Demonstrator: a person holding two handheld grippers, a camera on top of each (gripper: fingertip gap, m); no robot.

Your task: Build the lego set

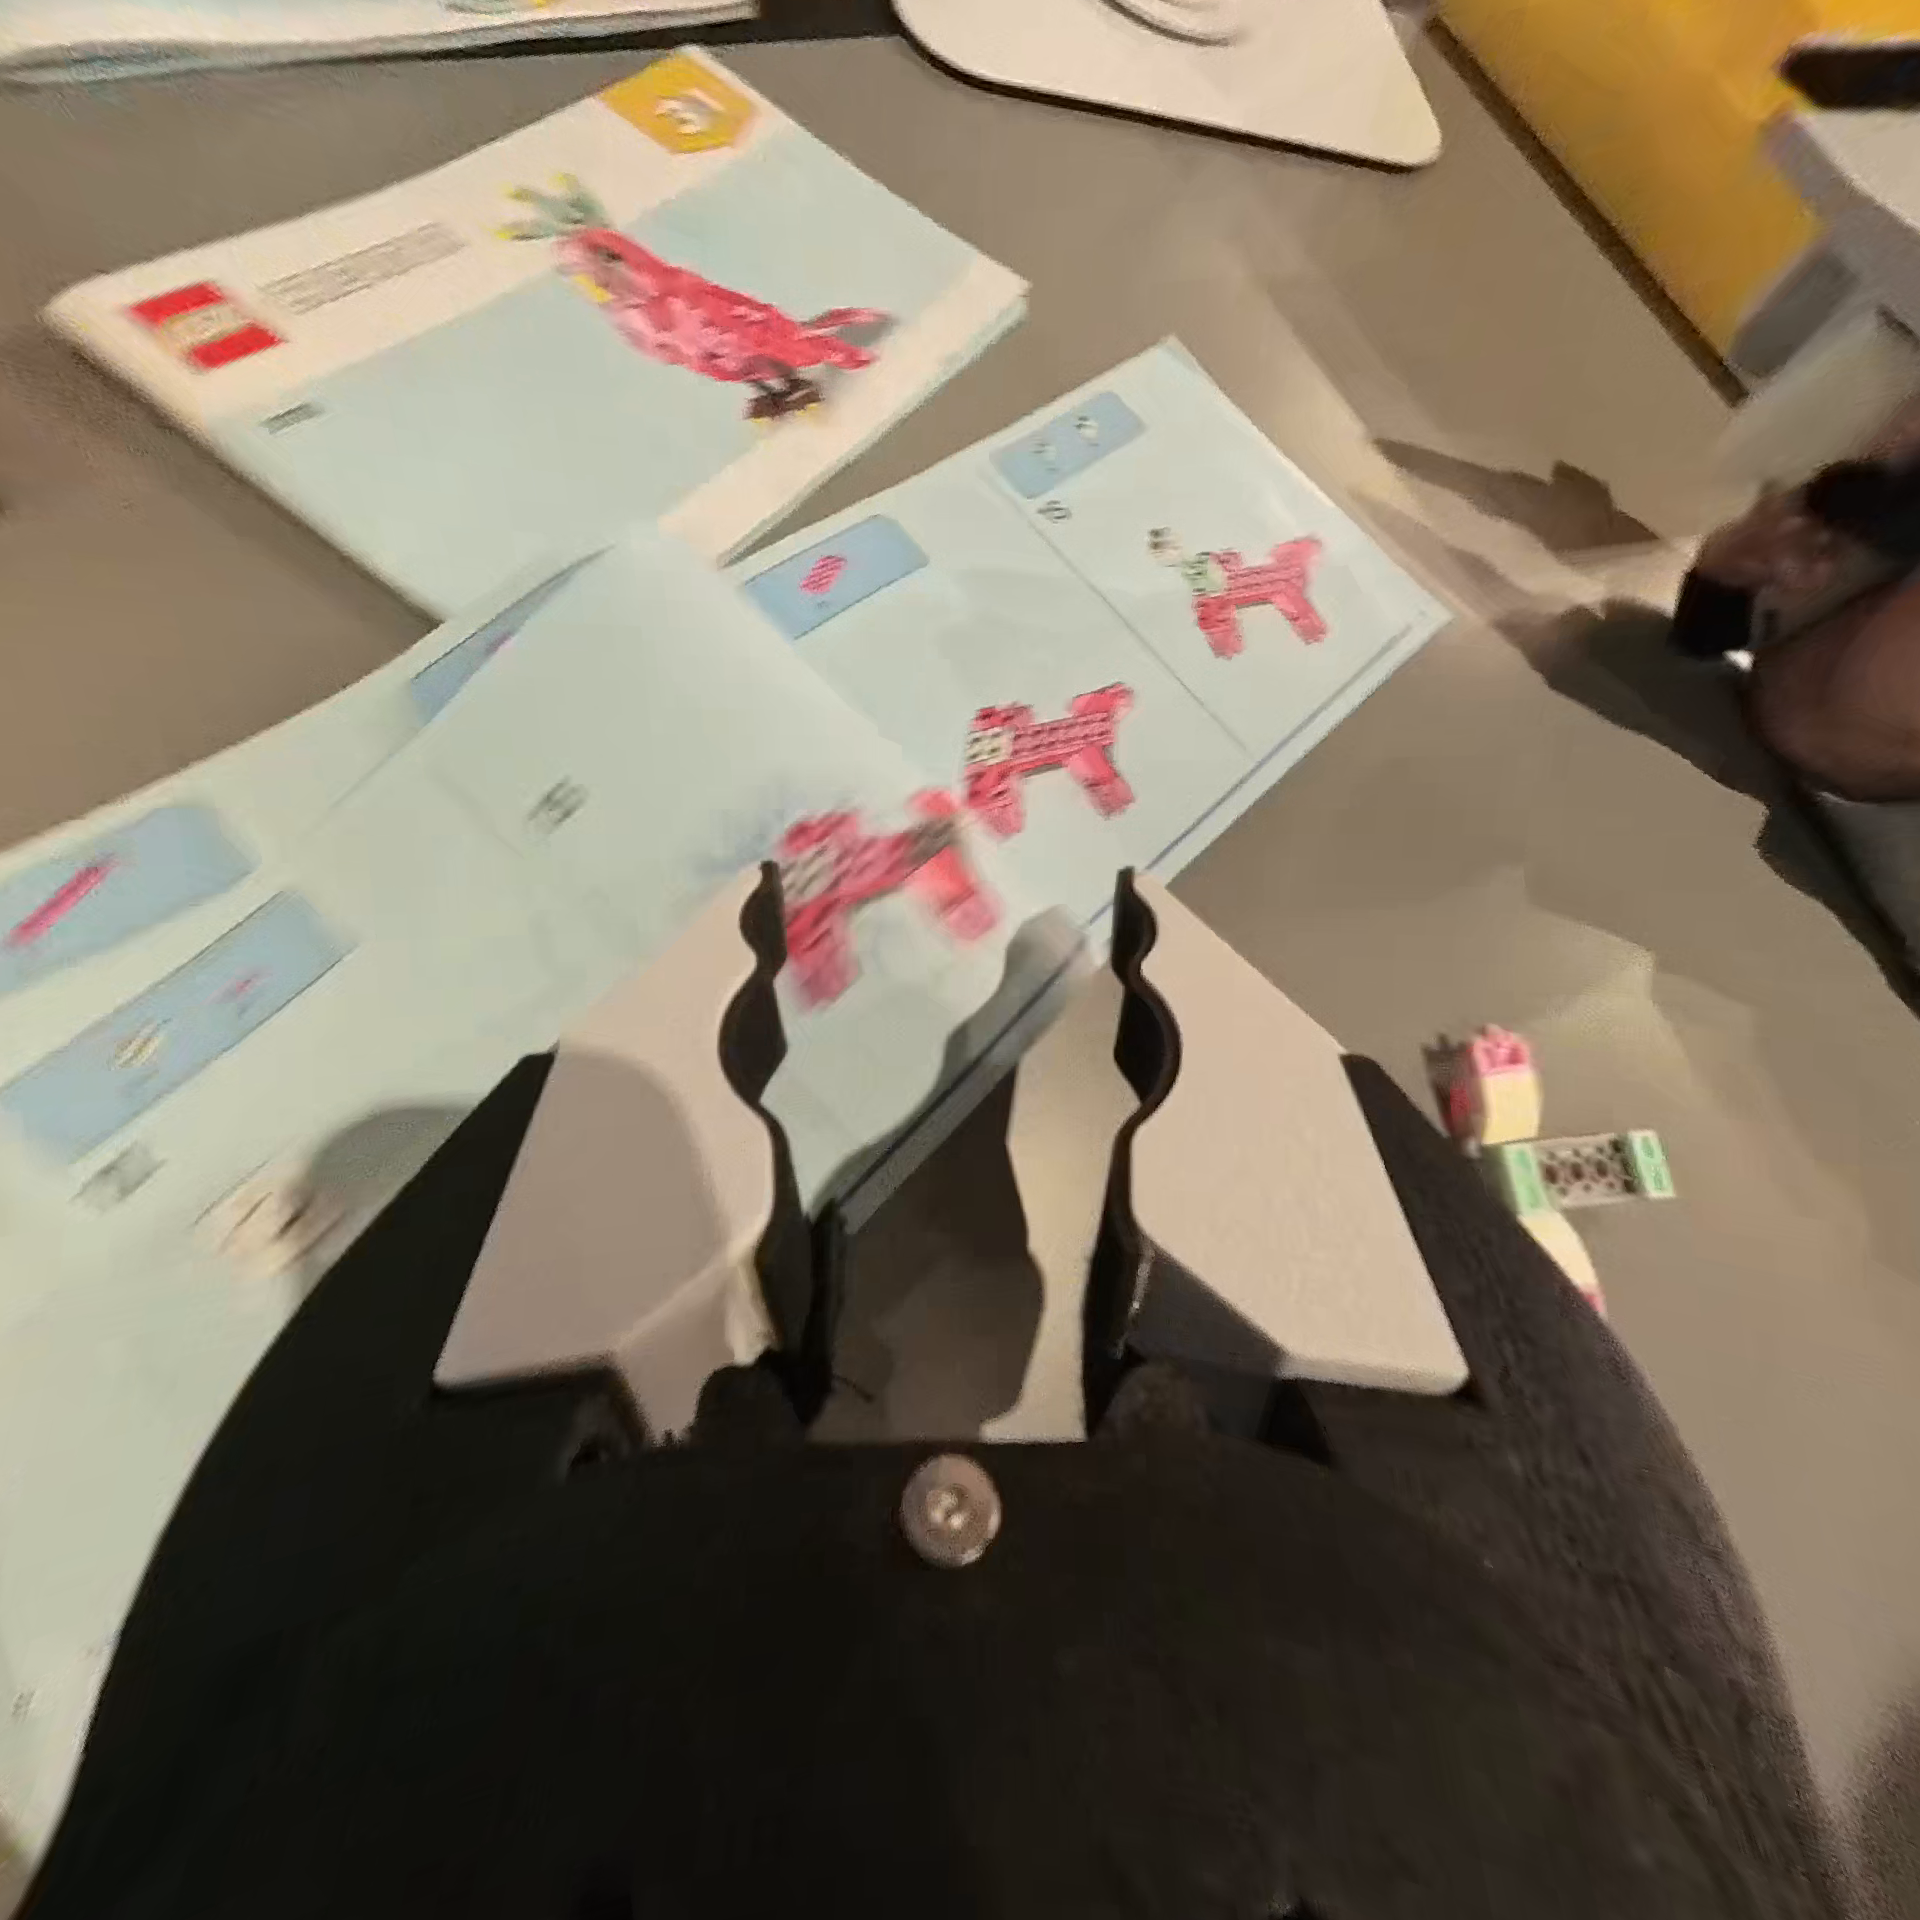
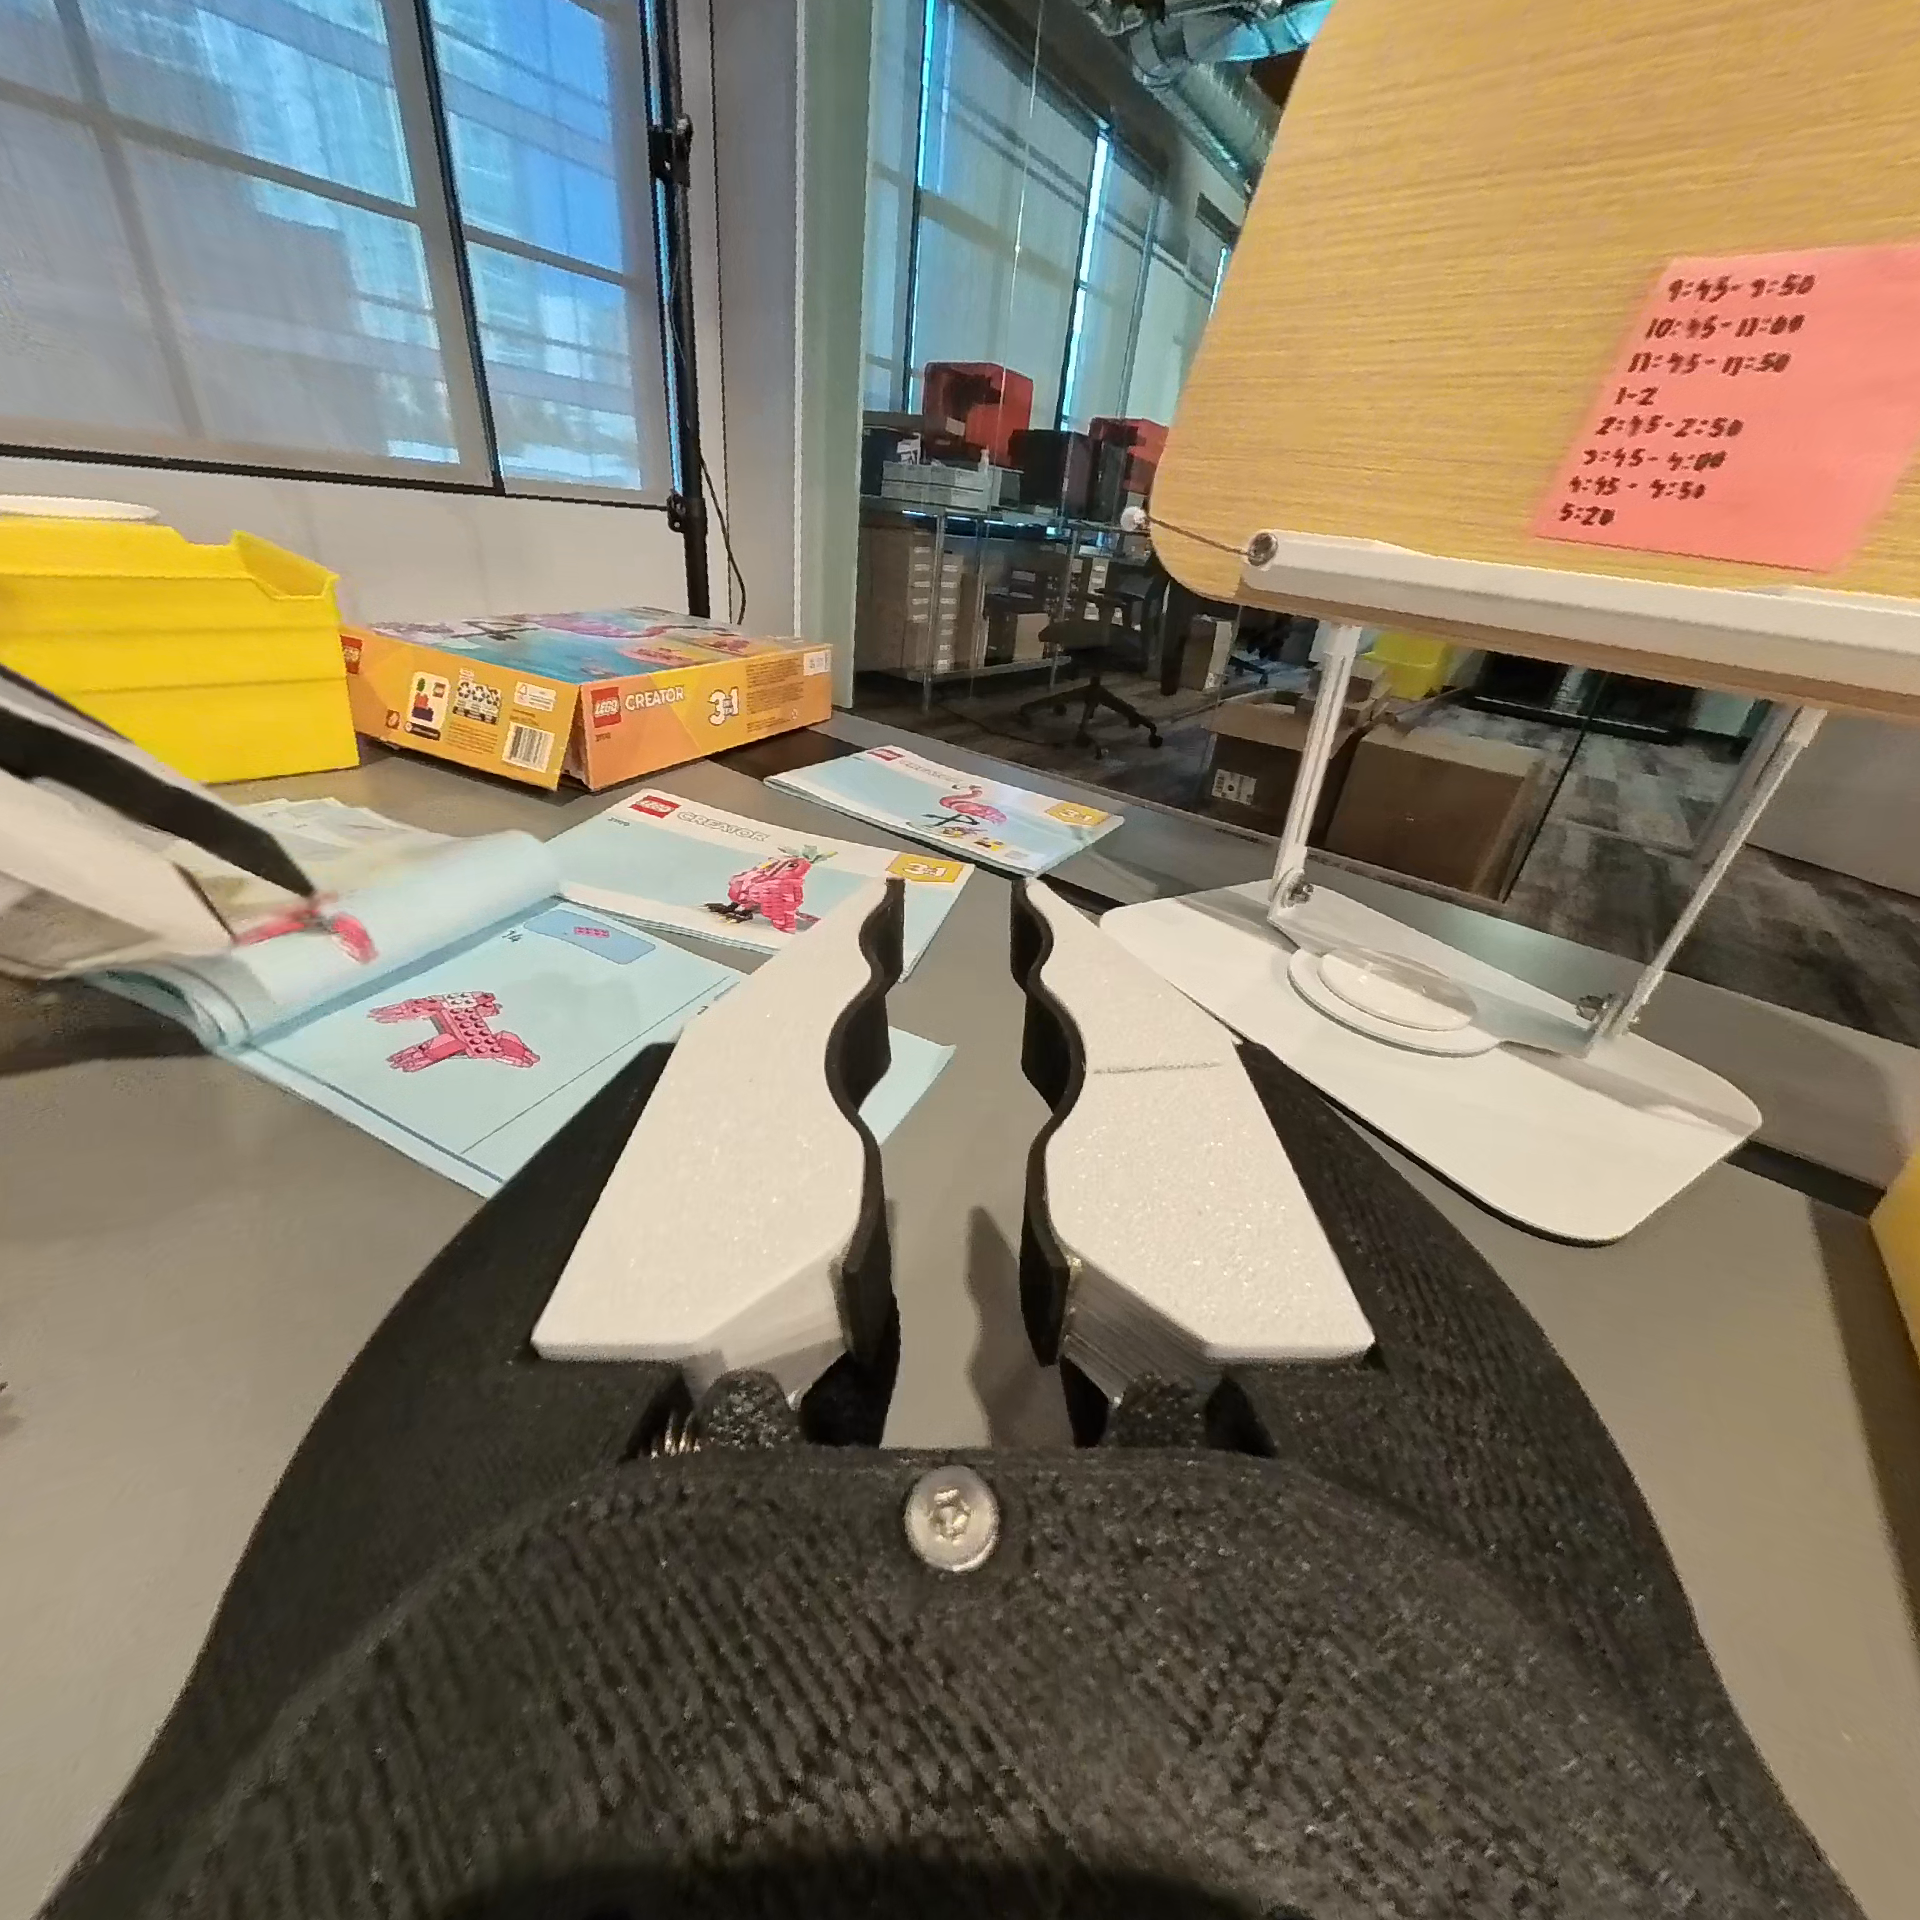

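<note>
The left tool (image 1: 940, 883), released and empty, hovers over the open instruction booklet (image 1: 644, 790), probably to check the step, while the right tool (image 2: 956, 899) also waits released above the surface (image 2: 260, 1299).

A pink note (image 2: 1725, 410) is sticking on the wooden board (image 2: 1455, 312), showing rows of dark handwritten numbers. The orange box (image 2: 623, 707) on the bench (image 2: 208, 1299) is showing a red brand square, printed words, a big number mark and a barcode. The bird booklet (image 2: 769, 862) and the far booklet (image 2: 945, 810) are wearing the same red square and a yellow number badge. The open booklet (image 2: 499, 997) is showing a small step number. In the left wrist view all print is blurring.
</note>
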